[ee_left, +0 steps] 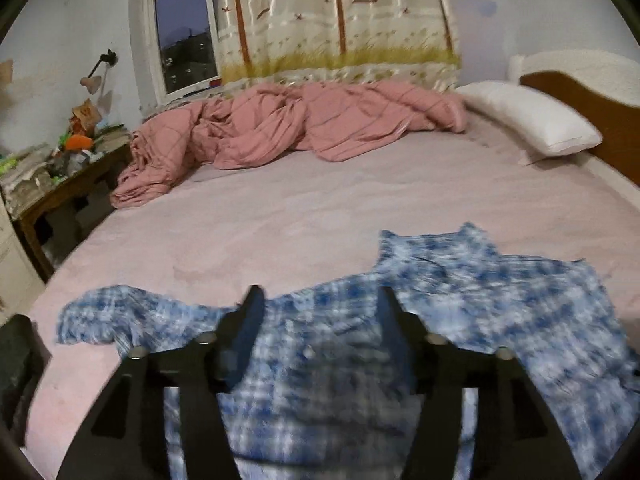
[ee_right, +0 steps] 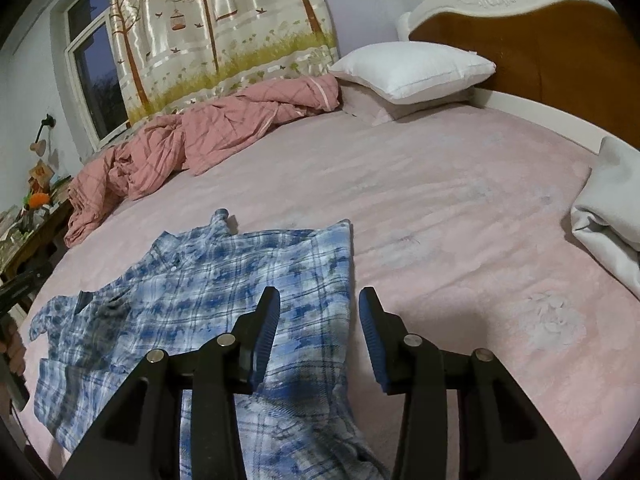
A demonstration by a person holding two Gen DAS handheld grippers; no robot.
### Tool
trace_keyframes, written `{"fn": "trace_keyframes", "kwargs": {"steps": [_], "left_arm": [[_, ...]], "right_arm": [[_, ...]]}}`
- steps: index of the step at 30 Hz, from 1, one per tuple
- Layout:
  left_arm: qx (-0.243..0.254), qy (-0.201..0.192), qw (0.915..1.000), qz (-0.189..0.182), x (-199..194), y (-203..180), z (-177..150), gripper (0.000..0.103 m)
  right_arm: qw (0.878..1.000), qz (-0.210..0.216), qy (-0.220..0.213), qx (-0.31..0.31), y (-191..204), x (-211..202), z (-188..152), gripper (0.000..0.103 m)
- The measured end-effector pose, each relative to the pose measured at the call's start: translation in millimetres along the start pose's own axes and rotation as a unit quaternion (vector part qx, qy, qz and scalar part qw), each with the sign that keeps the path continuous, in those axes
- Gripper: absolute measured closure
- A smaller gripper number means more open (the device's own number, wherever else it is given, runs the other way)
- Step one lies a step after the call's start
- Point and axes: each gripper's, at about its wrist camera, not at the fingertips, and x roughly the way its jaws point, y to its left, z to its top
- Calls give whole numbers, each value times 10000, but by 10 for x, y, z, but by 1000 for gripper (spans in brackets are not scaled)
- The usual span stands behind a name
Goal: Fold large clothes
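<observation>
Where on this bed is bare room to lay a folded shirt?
Free: the sheet between the shirt, the pillow and the grey cloth; also the strip between shirt and quilt. Crowded: the far edge under the quilt, and the side table.

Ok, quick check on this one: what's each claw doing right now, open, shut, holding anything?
Left claw: open above the blue plaid shirt, holding nothing.
Right claw: open over the shirt's right edge, holding nothing.
</observation>
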Motion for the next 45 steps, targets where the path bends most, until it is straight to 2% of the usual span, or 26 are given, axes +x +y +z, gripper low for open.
{"fn": "trace_keyframes", "kwargs": {"steps": [2, 5, 6, 7, 8, 10, 15, 20, 22, 24, 26, 27, 30, 35, 38, 40, 45], "left_arm": [[-74, -75, 9997, -226, -170, 24, -87, 27], [-105, -194, 9987, -459, -405, 45, -249, 11], [-75, -180, 9981, -577, -447, 47, -295, 2], [-29, -157, 9973, -723, -469, 46, -345, 0], [23, -143, 9962, -854, -476, 46, -401, 0], [88, -175, 9965, -819, -468, 36, -519, 0], [49, -33, 9967, -812, -421, 8, -697, 0], [178, -267, 9962, -811, -609, 14, -801, 0], [127, -429, 9945, -951, -705, 61, -835, 0], [69, -665, 9897, -1268, -823, 113, -873, 0], [40, -804, 9879, -1324, -904, 147, -893, 0], [20, -840, 9877, -1316, -925, 153, -893, 0], [-46, -867, 9879, -1288, -943, 200, -907, 0], [-238, -982, 9908, -898, -958, 378, -972, 0], [-442, -887, 9905, -952, -906, 508, -1055, 0], [-506, -853, 9914, -850, -878, 567, -1096, 0], [-726, -802, 9908, -815, -863, 767, -1074, 0]], "right_arm": [[10000, -33, -67, -39, 46, -45, -62, 51], [9999, -51, 14, -160, 124, -95, -190, 51], [9997, -22, 40, -219, 157, -125, -231, 51], [9996, -18, 34, -271, 189, -187, -296, 51], [9996, -22, -7, -289, 202, -240, -349, 49], [9993, -14, -73, -372, 233, -352, -500, 43], [9978, -350, -186, -525, 306, -468, -706, 42], [9956, -468, -435, -689, 383, -569, -748, 41], [9958, -401, -453, -689, 396, -577, -726, 36], [9954, -340, -526, -719, 414, -614, -715, 26], [9947, -309, -596, -779, 434, -642, -704, 13], [9942, -300, -649, -805, 445, -662, -705, 11], [9939, -314, -666, -826, 460, -660, -706, 11], [9934, -370, -602, -898, 468, -636, -723, 11], [9932, -386, -554, -943, 466, -594, -722, 11], [9933, -398, -526, -948, 473, -568, -725, 11], [9940, -372, -445, -933, 460, -523, -745, 11]]}}
